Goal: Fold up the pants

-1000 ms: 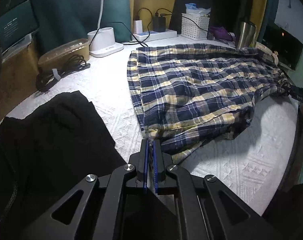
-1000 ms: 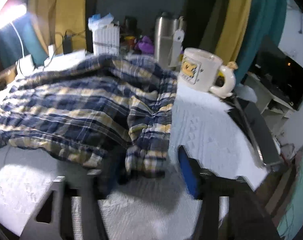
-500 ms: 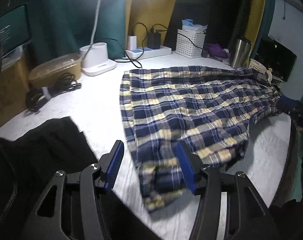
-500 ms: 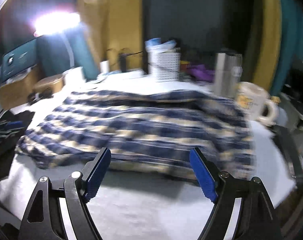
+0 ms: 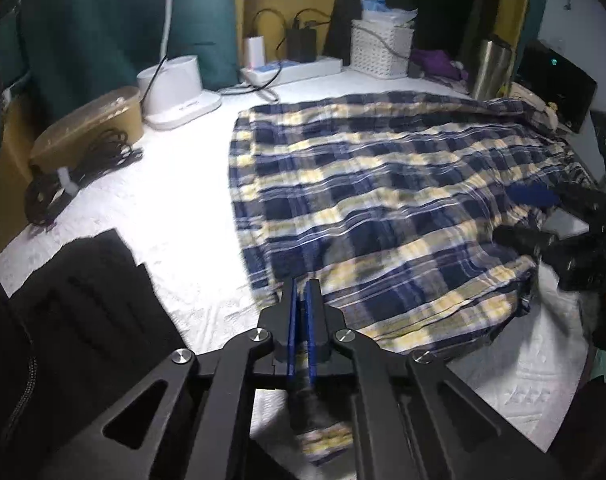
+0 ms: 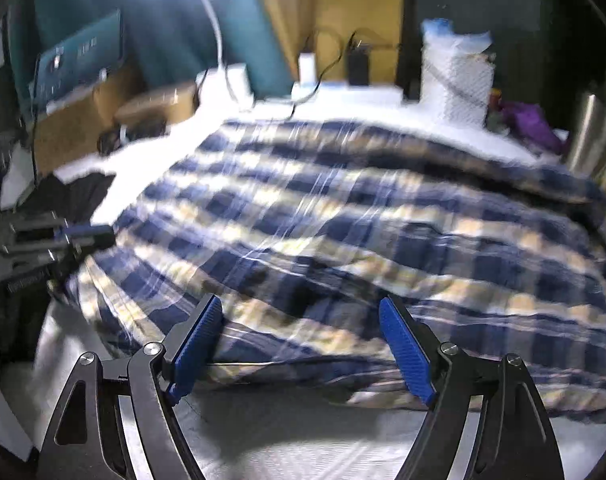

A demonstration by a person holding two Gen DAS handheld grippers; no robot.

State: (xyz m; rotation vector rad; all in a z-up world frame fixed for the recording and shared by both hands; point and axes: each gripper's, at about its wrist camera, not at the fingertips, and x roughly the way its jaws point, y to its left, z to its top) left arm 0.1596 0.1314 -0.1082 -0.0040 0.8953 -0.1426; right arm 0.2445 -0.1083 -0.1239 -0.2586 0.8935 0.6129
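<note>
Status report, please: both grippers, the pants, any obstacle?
Left gripper shut on plaid pants near edge. Right gripper open, empty, at the pants' other edge. Black garment lies beside, not blocking.

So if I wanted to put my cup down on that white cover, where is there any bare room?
One patch lies between the plaid pants and the coiled black cable. Another is the near strip in front of the right tool. The back edge is crowded: lamp base, power strip, white basket, steel tumbler.
</note>
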